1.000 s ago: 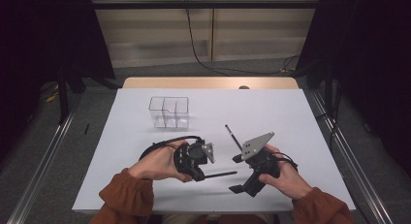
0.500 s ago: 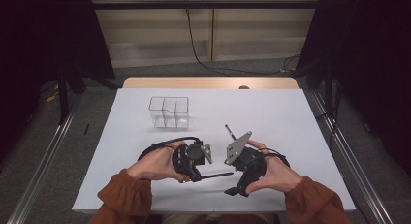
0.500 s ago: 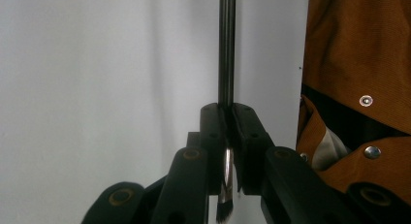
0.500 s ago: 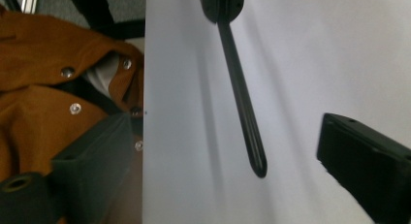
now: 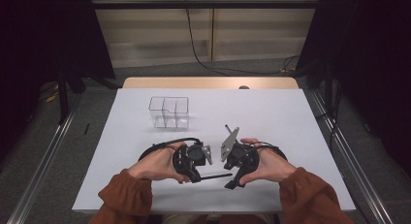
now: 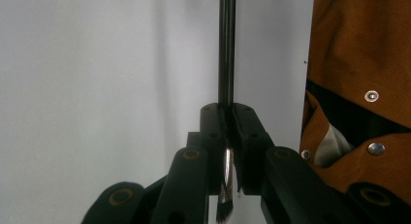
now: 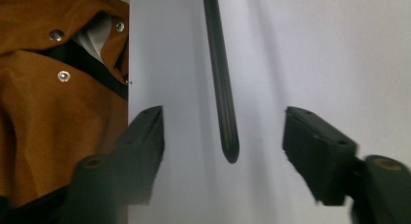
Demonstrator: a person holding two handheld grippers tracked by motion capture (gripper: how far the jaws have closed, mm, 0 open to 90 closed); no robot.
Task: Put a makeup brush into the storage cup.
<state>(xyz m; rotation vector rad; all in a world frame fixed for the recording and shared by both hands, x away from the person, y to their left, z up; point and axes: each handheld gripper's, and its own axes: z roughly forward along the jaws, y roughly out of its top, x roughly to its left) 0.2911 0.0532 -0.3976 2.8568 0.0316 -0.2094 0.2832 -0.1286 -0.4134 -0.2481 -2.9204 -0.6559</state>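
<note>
Between right tongs (image 7: 223, 136): brush handle (image 7: 220, 78).

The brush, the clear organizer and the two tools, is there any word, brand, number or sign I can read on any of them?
None: no readable text in any view.
Brush: plain dark handle, no print.
Clear organizer: bare walls, no label.
Left tool and right tool: plain black, unmarked.
Table: plain white.
</note>
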